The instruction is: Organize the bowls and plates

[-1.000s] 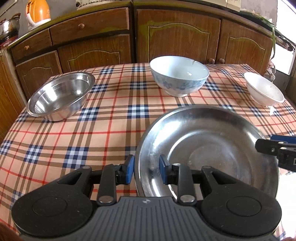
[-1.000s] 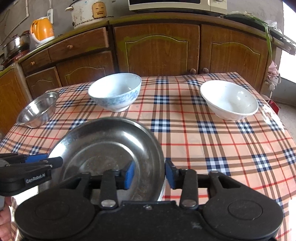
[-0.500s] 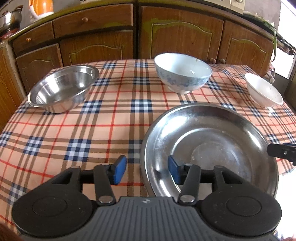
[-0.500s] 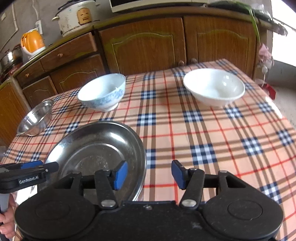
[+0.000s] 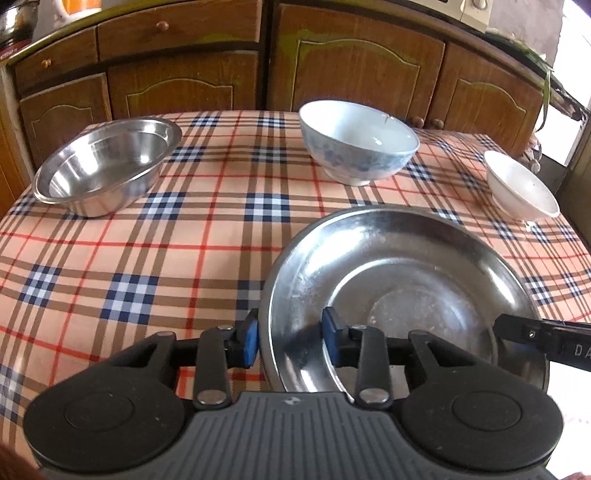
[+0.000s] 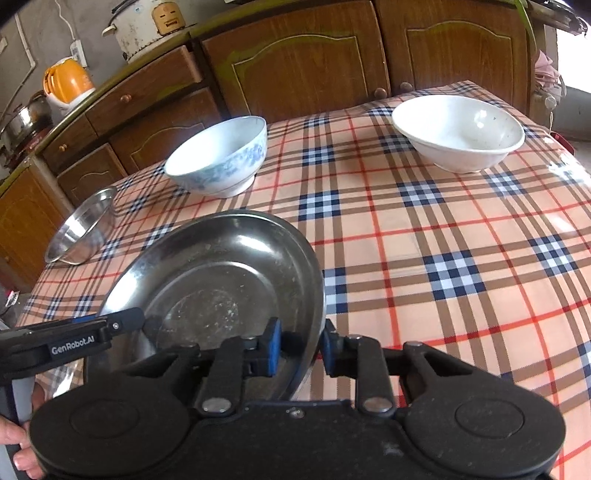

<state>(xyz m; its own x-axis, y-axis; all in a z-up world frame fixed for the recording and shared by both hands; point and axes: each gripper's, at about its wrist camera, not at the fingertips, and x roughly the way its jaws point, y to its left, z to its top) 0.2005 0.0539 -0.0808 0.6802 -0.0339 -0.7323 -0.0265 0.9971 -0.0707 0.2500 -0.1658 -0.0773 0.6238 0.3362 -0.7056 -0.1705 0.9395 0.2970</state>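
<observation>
A large steel plate (image 5: 402, 291) lies on the checked tablecloth close in front; it also shows in the right wrist view (image 6: 221, 280). My left gripper (image 5: 290, 338) is open, its fingers straddling the plate's left rim. My right gripper (image 6: 300, 347) is open, its fingers either side of the plate's right rim, which looks tilted up. A steel bowl (image 5: 105, 170) stands at the back left, a blue-patterned bowl (image 5: 358, 146) at the back middle, a white bowl (image 6: 458, 131) at the back right.
Wooden cabinets (image 5: 354, 70) run behind the table. A rice cooker (image 6: 147, 26), an orange kettle (image 6: 68, 81) and a steel pot (image 6: 22, 118) stand on the counter. The table's right edge (image 6: 569, 147) drops off beside the white bowl.
Both grippers opened wider half a second ago and have now narrowed around the plate's rims. Both have moved in closer to the plate.
</observation>
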